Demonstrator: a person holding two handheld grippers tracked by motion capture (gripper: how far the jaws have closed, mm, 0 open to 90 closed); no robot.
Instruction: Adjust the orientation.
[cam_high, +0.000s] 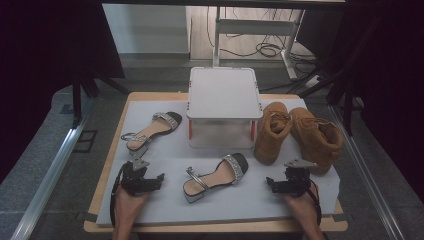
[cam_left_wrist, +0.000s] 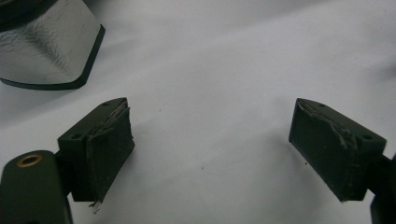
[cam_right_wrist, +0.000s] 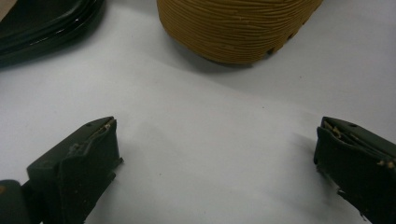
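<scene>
Two silver-strapped black sandals lie on the white mat (cam_high: 165, 210): one at the left (cam_high: 152, 131), one near the middle (cam_high: 216, 176). Two tan boots (cam_high: 271, 131) (cam_high: 316, 137) lie at the right. My left gripper (cam_high: 150, 179) rests on the mat just below the left sandal. It is open (cam_left_wrist: 210, 126) over bare mat, with a silver block heel (cam_left_wrist: 44, 44) at the upper left. My right gripper (cam_high: 277, 182) sits in front of the boots. It is also open (cam_right_wrist: 217, 140), with a boot's ribbed sole (cam_right_wrist: 238, 28) ahead and a black sandal sole (cam_right_wrist: 42, 23) at the upper left.
A white two-level stand (cam_high: 225, 95) occupies the back middle of the mat, between the left sandal and the boots. The mat lies on a wooden table (cam_high: 107, 165). Dark curtains hang at both sides, and cables lie on the floor beyond.
</scene>
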